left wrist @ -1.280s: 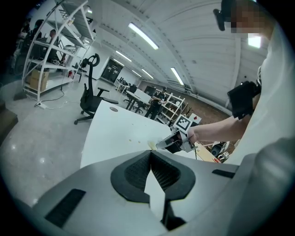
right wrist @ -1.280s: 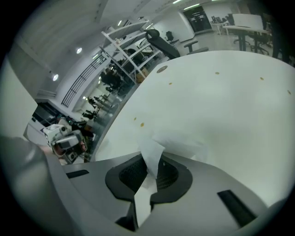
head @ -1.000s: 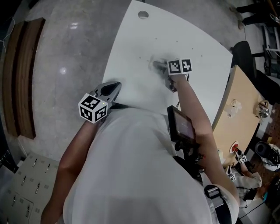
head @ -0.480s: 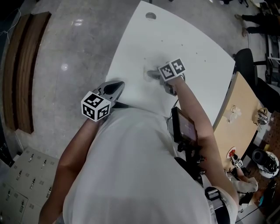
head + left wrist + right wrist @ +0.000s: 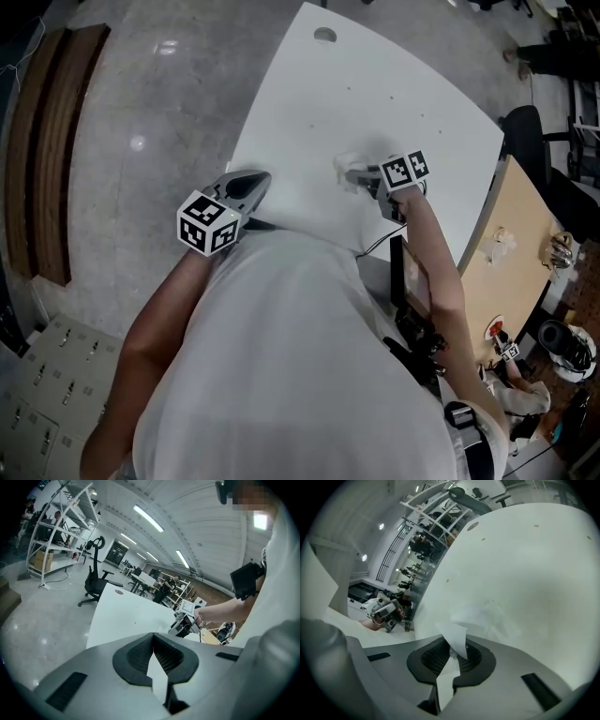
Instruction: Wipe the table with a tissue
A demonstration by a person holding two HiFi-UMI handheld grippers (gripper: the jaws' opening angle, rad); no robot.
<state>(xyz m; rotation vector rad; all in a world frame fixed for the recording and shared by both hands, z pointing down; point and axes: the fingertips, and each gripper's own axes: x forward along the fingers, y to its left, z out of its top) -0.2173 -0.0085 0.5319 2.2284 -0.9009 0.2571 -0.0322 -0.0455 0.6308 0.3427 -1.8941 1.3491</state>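
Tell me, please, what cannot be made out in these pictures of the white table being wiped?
1. Head view: the crumpled white tissue is blurred and partly covered by the right gripper, so its contact with the white table is unclear.
2. Head view: the table's near edge is hidden behind the person's white shirt.
3. Head view: the items on the tan wooden desk are too small to name.
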